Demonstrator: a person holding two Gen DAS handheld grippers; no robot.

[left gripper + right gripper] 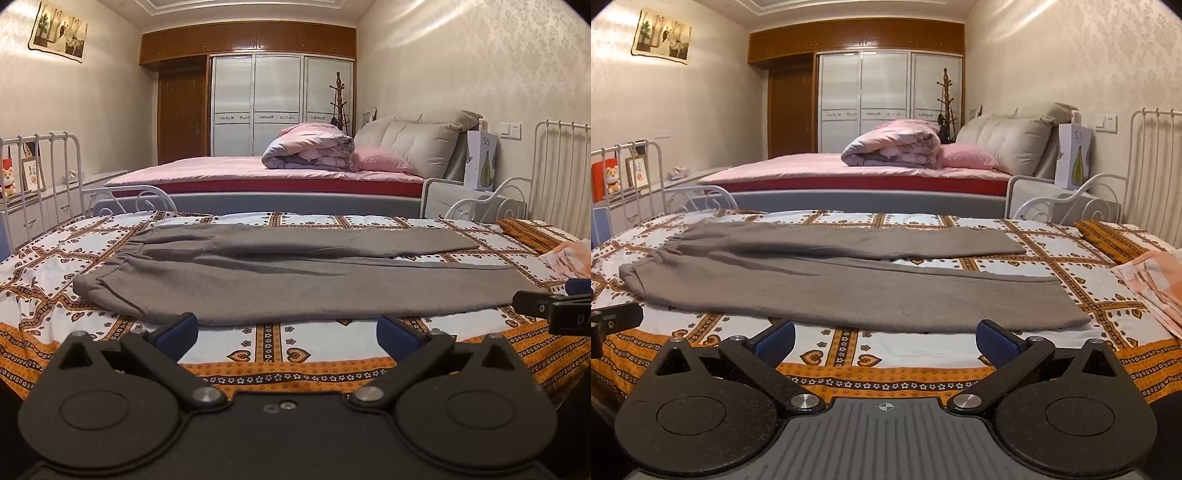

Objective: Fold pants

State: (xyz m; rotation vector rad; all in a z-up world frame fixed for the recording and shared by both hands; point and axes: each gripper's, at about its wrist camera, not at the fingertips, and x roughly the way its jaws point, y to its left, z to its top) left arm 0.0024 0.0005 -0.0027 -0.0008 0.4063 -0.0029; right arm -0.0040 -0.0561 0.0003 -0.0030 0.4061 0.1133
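Grey pants [280, 284] lie spread flat across the patterned bedsheet [273, 343], waistband at the left and both legs running to the right; they also show in the right wrist view [849, 291]. My left gripper [288, 334] is open and empty, just short of the near leg's front edge. My right gripper [885, 341] is open and empty, also just short of that edge, further right along the leg. The right gripper's side shows at the left wrist view's right edge [554, 310].
Folded peach cloth [1152, 284] lies on the sheet at the right. White metal bed rails [40, 173] stand at both ends. A pink bed with a rolled quilt [310, 149] is behind. A wardrobe stands at the back.
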